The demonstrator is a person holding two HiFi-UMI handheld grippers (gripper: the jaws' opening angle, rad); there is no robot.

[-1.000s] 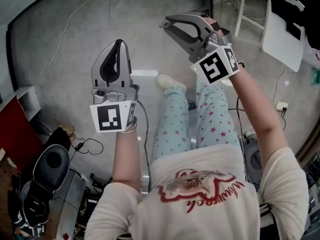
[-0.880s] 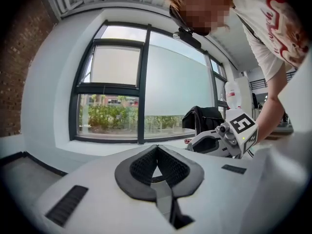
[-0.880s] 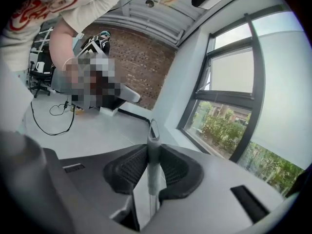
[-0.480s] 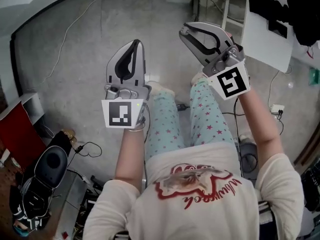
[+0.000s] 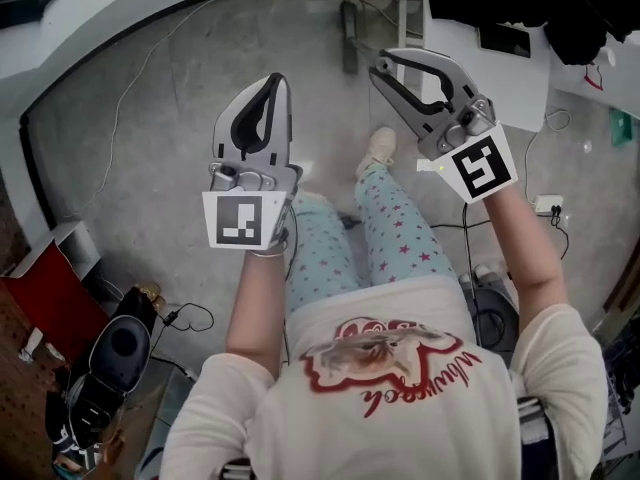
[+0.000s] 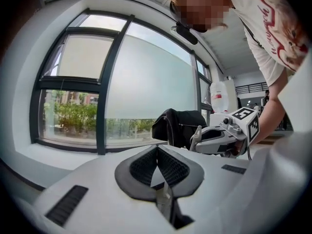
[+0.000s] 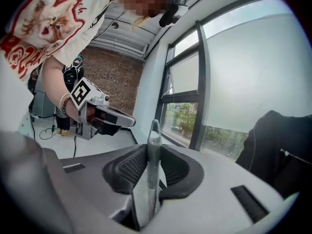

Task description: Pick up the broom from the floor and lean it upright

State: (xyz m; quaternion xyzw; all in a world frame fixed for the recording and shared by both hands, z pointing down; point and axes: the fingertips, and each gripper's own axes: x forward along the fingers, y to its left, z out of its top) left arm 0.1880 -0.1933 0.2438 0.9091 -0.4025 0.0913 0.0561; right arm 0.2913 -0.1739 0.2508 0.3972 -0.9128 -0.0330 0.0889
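Fingertips of the left gripper [image 5: 276, 81], a grey two-jaw tool, meet with nothing between them. The right gripper [image 5: 381, 66] pinches a slim grey strip [image 7: 153, 145] with an eyelet tip between its black ribbed pads [image 7: 127, 165]. I cannot tell which thing is the broom. A dark long object [image 5: 348, 36] on the grey concrete floor [image 5: 150, 118] sits ahead, well apart from both. Red script on the white shirt [image 5: 250, 418] is unreadable.
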